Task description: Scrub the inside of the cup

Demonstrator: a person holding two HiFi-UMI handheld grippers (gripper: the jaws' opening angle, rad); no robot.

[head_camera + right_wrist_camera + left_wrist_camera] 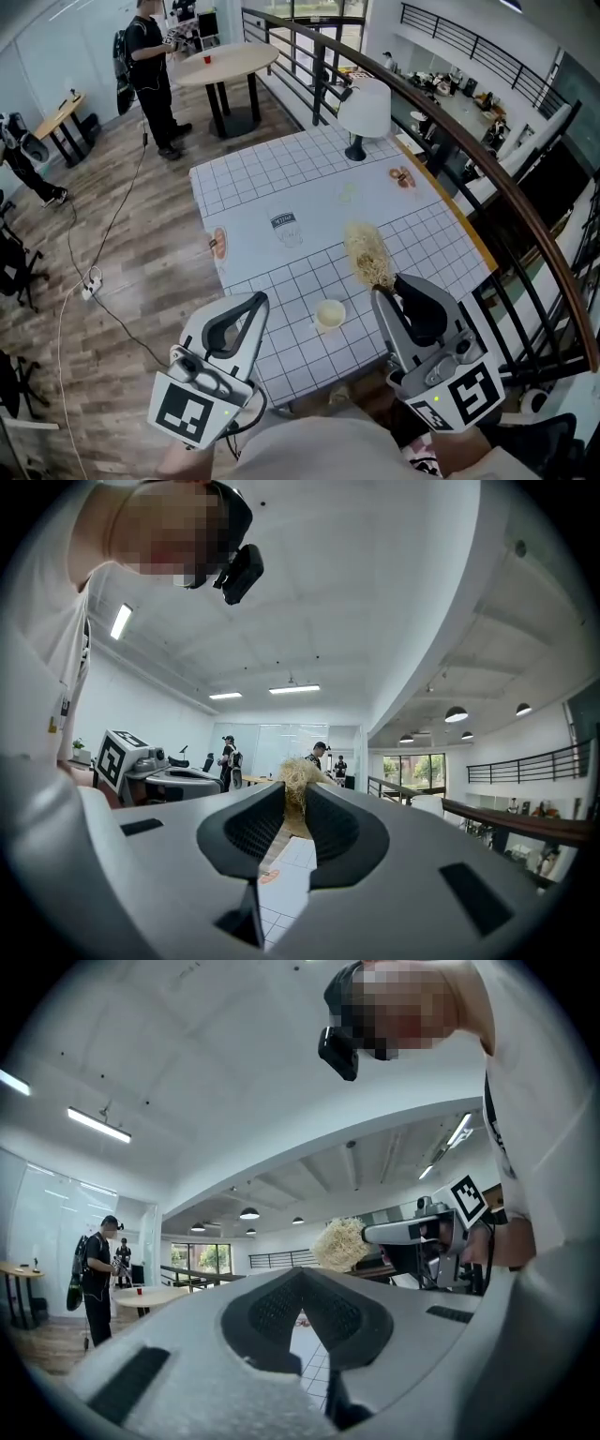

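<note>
Cup (pixel 330 313) sits on the bench (pixel 281 178) at low centre of the frame, between both grippers. Right gripper (pixel 381 294) clamps a scrubber (pixel 367 255), its long axis pointing up-frame past the cup. Left gripper (pixel 259 300), shut and empty, seems slightly farther off.

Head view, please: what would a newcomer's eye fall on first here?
The pale, straw-like scrubber clamped in the right gripper stands out, held above the checked table. Near the table's front edge, between the two grippers, sits a small cup; the left gripper is shut and empty.
</note>
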